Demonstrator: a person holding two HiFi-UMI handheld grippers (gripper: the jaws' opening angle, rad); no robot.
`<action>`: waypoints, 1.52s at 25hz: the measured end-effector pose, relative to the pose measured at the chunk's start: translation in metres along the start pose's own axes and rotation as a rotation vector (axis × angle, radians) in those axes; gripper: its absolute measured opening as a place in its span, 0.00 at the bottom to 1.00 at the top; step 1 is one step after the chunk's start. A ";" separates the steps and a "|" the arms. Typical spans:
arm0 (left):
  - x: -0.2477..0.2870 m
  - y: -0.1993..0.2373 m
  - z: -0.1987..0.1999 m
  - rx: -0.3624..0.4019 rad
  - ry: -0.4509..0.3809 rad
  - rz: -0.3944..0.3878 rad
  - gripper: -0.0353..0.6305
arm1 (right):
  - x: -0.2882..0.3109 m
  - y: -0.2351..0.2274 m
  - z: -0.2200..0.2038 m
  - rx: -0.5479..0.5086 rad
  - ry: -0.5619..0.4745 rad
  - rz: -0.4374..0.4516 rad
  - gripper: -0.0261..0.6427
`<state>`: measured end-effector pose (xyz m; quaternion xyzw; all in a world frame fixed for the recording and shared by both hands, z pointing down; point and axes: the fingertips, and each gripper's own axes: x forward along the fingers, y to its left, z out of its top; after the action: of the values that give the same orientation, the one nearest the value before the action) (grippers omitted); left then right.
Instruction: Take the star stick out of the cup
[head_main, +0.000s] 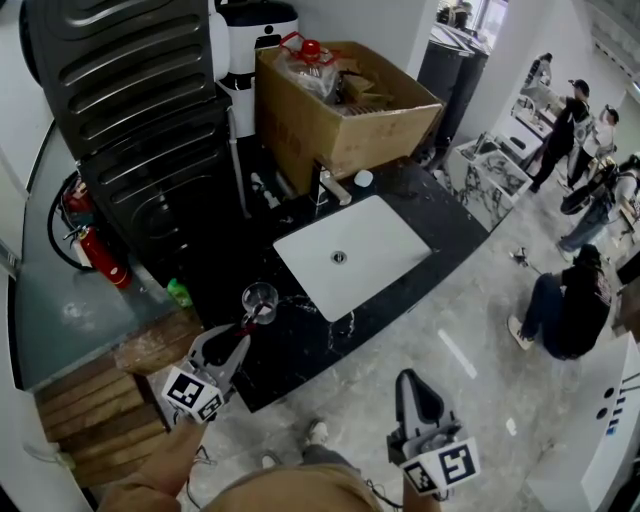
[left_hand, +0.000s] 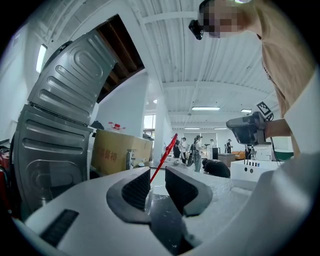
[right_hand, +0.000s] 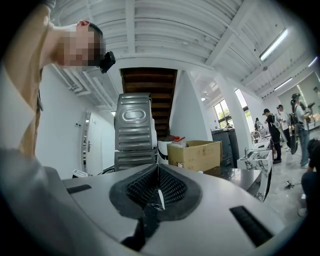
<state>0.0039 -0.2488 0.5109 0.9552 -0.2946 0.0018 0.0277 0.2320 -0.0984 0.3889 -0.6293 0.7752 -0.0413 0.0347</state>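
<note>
Overhead, one clear cup (head_main: 259, 296) close to the curved front edge of a black marble counter (head_main: 420, 220), just left of the single white sink (head_main: 370, 255) and well apart from the one cardboard box (head_main: 345, 110) at the back. To the left of the cup, wooden steps (head_main: 90, 410) and one red fire extinguisher (head_main: 98, 255). To the right and in front, a wide stretch of pale floor (head_main: 470, 330), open up to several people standing and crouching far off. Two grippers in view. Left gripper (left_hand: 158, 175) angled in from the counter's front edge, tips right at the cup, jaws a narrow gap apart. Between them one thin red star stick (left_hand: 162, 159), leaning up and to the right, its lower part running close along the inner edge of the left-hand pad. Gap plainly wider than the stick, so not pinched; actual contact with the pad hard to tell. Stick's foot hidden behind the jaws, with the cup directly below them in the head view. Right gripper (right_hand: 158, 175) low over the open floor, well clear of the counter's edge, jaws pressed together with nothing between the pads.
</note>
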 end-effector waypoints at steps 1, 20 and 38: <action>0.002 0.000 -0.001 0.000 0.001 -0.001 0.17 | 0.000 -0.001 0.000 -0.001 0.001 -0.001 0.04; 0.029 0.003 -0.009 0.004 0.012 0.003 0.17 | -0.006 -0.021 -0.002 0.001 0.005 -0.031 0.04; 0.041 0.006 -0.012 -0.003 0.017 0.032 0.17 | -0.006 -0.035 -0.003 0.009 0.005 -0.033 0.04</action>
<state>0.0341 -0.2761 0.5239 0.9503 -0.3096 0.0097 0.0315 0.2674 -0.0995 0.3955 -0.6416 0.7648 -0.0469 0.0348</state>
